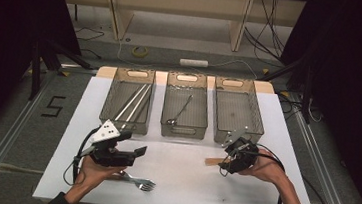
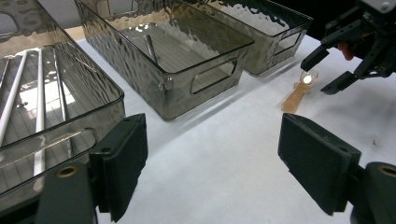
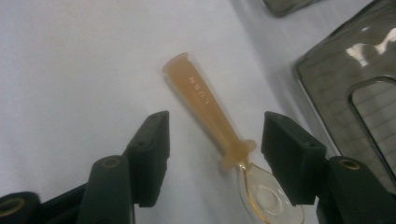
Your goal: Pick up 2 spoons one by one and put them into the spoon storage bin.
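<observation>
Here the left bin (image 1: pixel 114 95) holds chopsticks (image 1: pixel 131 103), the middle bin (image 1: pixel 169 103) a spoon (image 1: pixel 179 112).

1. Three bins (image 1: pixel 131 108), (image 1: pixel 185 113), (image 1: pixel 237 118) stand side by side along the table's (image 1: pixel 181 182) far edge, with only narrow gaps between them.
2. The near half of the table is open white surface between the two grippers.
3. A fork (image 1: pixel 140 181) lies near the near edge, left of centre.
4. A small spoon (image 3: pixel 219 135) lies on the table just before the right bin, between the right gripper's (image 1: pixel 231 157) spread jaws.
5. The left gripper (image 1: pixel 129 152) hovers before the left bin, jaws apart and empty.
</observation>
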Demonstrator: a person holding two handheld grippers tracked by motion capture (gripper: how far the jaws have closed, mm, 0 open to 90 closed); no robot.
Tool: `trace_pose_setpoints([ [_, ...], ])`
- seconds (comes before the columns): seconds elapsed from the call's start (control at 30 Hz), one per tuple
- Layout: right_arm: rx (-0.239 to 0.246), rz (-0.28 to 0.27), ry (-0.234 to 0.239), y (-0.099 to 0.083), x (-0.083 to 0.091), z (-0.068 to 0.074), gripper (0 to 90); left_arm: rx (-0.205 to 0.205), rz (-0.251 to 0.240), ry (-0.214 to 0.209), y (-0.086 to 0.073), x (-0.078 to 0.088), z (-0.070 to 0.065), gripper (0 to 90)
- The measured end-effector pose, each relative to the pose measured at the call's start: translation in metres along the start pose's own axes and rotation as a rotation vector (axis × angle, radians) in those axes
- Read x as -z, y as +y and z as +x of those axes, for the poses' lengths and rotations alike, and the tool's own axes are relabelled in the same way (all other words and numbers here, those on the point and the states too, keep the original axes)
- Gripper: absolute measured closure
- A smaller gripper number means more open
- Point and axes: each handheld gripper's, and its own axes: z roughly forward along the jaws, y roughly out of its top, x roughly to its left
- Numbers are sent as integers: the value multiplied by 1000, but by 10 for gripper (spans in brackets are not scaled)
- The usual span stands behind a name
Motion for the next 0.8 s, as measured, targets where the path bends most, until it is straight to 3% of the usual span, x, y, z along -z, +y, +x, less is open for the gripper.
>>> trace_pose_setpoints([
  [0.23, 29, 35, 4, 3, -10, 0, 493, 3, 1, -2, -4, 4, -3, 229],
  [0.8, 94, 24, 45, 17, -26, 6, 541, 14, 6, -15, -6, 6, -6, 228],
])
